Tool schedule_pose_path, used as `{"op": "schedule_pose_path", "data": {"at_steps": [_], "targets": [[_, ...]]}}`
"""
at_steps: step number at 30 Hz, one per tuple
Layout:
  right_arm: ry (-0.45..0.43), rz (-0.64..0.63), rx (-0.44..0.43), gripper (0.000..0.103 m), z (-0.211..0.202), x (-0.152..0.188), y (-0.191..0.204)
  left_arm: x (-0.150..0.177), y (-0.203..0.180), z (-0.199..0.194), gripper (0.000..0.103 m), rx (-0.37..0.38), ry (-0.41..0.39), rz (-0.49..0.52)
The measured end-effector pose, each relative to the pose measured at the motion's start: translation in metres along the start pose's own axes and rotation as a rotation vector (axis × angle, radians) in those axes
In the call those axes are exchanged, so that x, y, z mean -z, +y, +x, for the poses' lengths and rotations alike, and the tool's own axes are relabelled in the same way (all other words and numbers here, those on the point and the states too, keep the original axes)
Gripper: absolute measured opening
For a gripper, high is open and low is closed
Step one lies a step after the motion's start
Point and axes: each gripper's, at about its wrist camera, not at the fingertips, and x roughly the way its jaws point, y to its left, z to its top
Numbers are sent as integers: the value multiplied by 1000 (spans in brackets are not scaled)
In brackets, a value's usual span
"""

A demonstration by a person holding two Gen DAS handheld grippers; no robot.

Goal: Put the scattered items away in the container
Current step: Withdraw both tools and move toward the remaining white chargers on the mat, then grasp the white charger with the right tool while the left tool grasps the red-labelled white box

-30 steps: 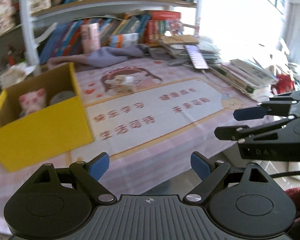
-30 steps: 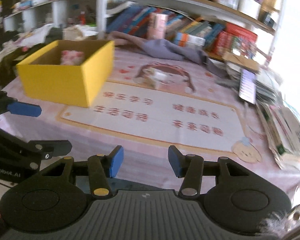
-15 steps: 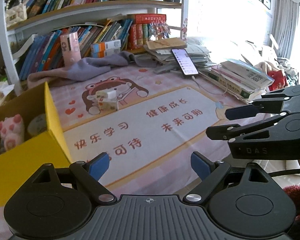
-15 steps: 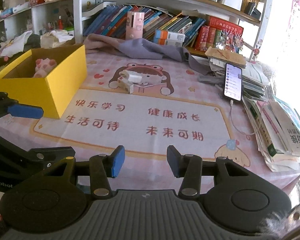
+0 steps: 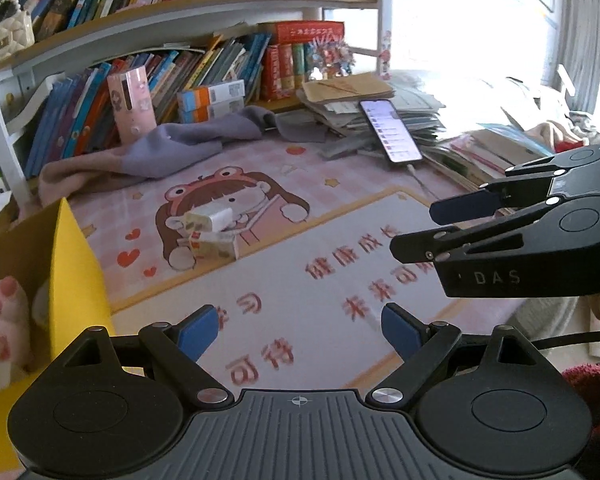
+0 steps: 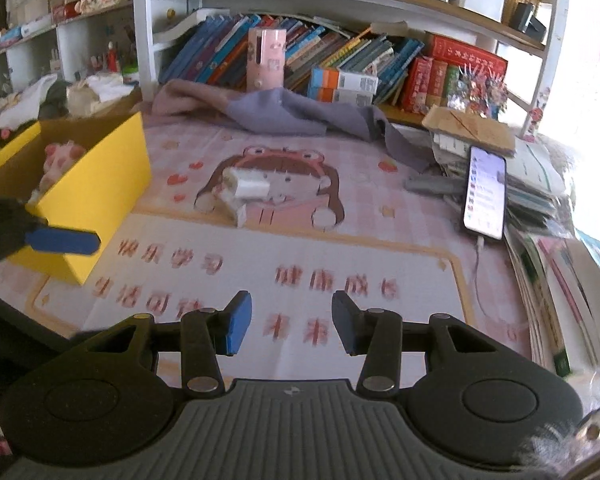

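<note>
Approach in hand: both tools sit over the near edge of the bench, short of the two small items left on the mat. Left tool (image 5: pixel 298 330) stands wide open and empty; right tool (image 6: pixel 286 326) is partly open, nothing between its pads. White charger (image 5: pixel 209 216) rests on top of a small carton (image 5: pixel 216 245), both on the cartoon girl print, well apart from either tool. Advisable to take the charger first, from above, pads across its short sides, so the carton is not knocked. Yellow box (image 6: pixel 92 196) stands at the left; it holds a pink plush toy (image 5: pixel 4 320); other contents unclear.
</note>
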Motion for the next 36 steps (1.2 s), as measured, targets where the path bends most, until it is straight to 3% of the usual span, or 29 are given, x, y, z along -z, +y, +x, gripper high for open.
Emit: {"op": "schedule_pose_path", "data": {"at_steps": [19, 23, 26, 30, 33, 36], "targets": [[33, 29, -257, 43, 125, -79, -77, -60, 17, 95, 89, -205, 102, -137], [37, 7, -347, 44, 162, -104, -73, -66, 29, 120, 89, -236, 112, -178], [51, -10, -412, 54, 189, -118, -61, -67, 41, 140, 89, -261, 131, -240], [112, -18, -484, 57, 226, -129, -43, -67, 53, 160, 89, -288, 146, -308], [164, -20, -515, 58, 249, -131, -30, -66, 60, 173, 79, -291, 171, -330], [199, -36, -522, 63, 266, -129, -20, -62, 67, 180, 76, -303, 197, -366]]}}
